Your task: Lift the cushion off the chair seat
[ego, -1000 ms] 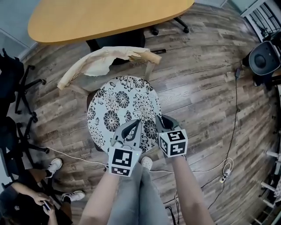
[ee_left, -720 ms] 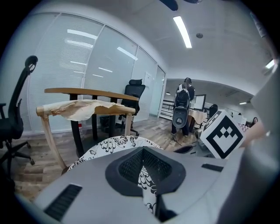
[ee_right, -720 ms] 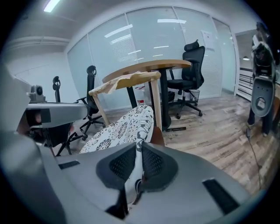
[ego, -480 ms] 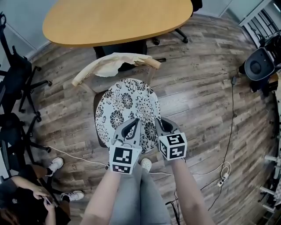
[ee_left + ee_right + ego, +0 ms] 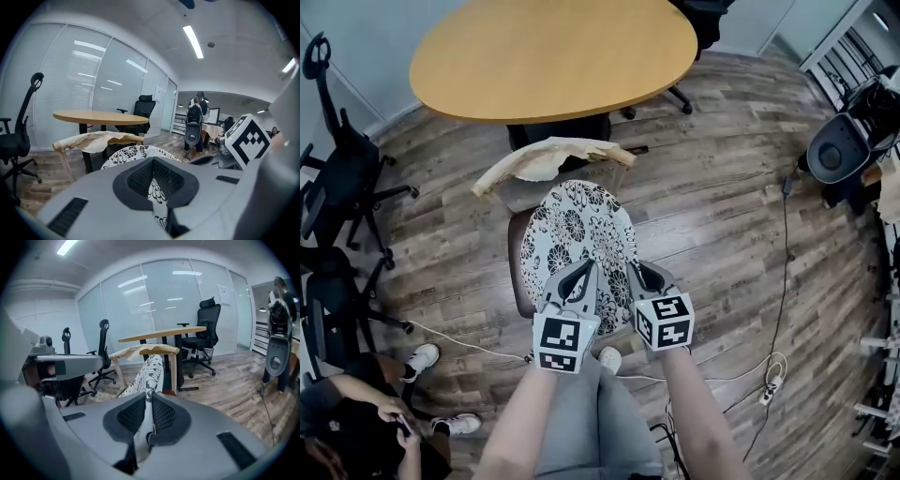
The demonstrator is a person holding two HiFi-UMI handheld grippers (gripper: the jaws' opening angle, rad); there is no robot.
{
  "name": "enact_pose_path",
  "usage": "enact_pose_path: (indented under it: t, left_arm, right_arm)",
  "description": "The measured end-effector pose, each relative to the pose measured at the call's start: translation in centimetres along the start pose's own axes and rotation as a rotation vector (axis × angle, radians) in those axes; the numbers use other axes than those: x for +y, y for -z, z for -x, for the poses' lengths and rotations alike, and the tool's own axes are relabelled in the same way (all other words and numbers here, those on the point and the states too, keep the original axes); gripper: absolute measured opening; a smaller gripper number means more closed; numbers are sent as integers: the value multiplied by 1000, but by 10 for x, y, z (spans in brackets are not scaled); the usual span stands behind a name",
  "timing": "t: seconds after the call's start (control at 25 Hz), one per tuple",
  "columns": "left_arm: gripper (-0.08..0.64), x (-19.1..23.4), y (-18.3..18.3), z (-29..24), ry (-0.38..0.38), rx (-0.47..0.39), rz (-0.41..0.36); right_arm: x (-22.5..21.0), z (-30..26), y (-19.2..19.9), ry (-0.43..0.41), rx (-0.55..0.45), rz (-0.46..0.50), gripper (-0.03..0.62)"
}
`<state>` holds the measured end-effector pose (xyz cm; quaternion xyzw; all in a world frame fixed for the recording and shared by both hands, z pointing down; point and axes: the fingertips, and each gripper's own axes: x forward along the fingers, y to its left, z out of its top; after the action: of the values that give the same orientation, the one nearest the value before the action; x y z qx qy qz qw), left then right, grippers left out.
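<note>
A round cushion [image 5: 581,239] with a black-and-white flower print hangs tilted above the chair's brown seat [image 5: 517,277], its near edge raised. My left gripper [image 5: 584,269] is shut on that near edge, and my right gripper [image 5: 636,270] is shut on it just to the right. In the left gripper view the cushion [image 5: 133,153] runs out from the left gripper [image 5: 153,182], pinched between the pads. In the right gripper view the cushion [image 5: 152,369] stands on edge, clamped in the right gripper [image 5: 148,408]. A beige cloth [image 5: 546,157] drapes the chair's back.
An oval wooden table [image 5: 553,56] stands just behind the chair. Black office chairs [image 5: 337,187] line the left side, and a person [image 5: 356,422] sits at the lower left. A cable [image 5: 469,343] crosses the floor. A black wheeled machine [image 5: 839,150] stands at the right.
Both grippers have risen with the cushion's near edge. The cushion now looks narrower and more steeply tilted, and a strip of brown seat shows at its left.
</note>
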<state>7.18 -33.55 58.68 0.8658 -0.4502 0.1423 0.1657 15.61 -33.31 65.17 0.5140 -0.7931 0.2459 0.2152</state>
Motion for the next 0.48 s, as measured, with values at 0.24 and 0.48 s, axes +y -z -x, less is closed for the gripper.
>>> enact_pose_path:
  t: [0.24,0.48]
  left_arm:
    - [3,-5,-22,18,-6,-16,1]
    - [3,-10,-41,35,-9,-22,-5]
  right_arm:
    - [8,22,-22,2,-23,2,40]
    - [20,44,-46,-13,-47,-3,39]
